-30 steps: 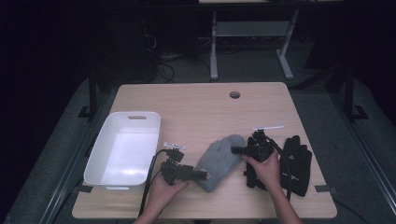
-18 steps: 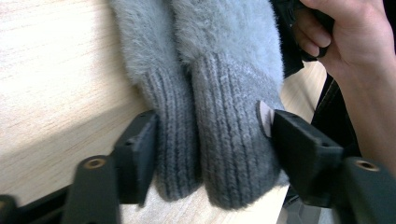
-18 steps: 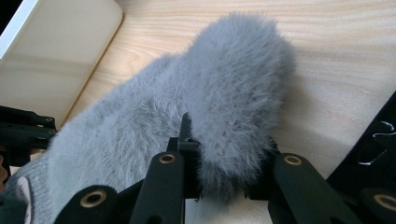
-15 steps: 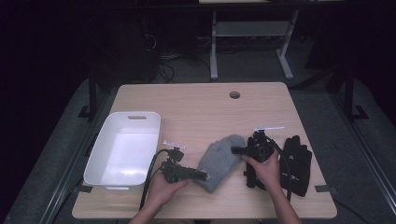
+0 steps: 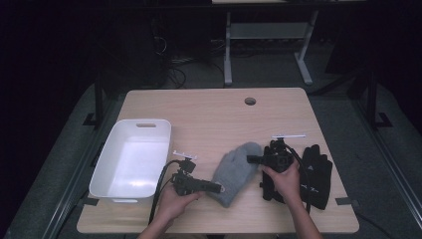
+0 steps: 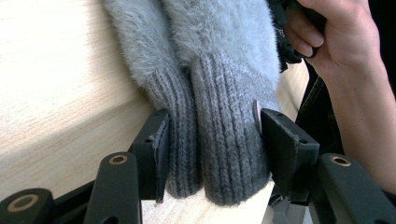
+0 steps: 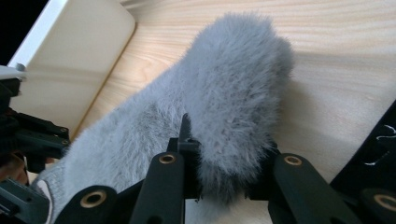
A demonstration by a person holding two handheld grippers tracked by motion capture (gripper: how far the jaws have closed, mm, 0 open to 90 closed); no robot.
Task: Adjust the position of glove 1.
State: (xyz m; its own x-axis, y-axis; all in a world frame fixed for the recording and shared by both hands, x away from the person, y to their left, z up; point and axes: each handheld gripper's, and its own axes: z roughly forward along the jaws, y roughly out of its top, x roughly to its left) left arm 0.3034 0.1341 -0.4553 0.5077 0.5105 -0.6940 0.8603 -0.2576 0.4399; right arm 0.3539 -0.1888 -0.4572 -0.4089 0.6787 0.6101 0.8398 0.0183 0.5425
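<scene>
on the wooden table (image 5: 209, 114) lay the grey mittens (image 5: 234, 172), not yet in the white bin (image 5: 107, 172). left gripper (image 6: 210, 135) had just been closing on the cuffs; right gripper (image 7: 224, 182) pinched the fuzzy tip.

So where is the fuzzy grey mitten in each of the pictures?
High view: the grey mitten lies near the table's front edge, between the two grippers.
Left gripper view: its ribbed cuff sits between the black jaws, with the fluffy part above.
Right gripper view: its fluffy end is clamped in the jaws, middle of the picture.
Shared landmark: the white tray shows in the high view, and top left in the right gripper view.
</scene>
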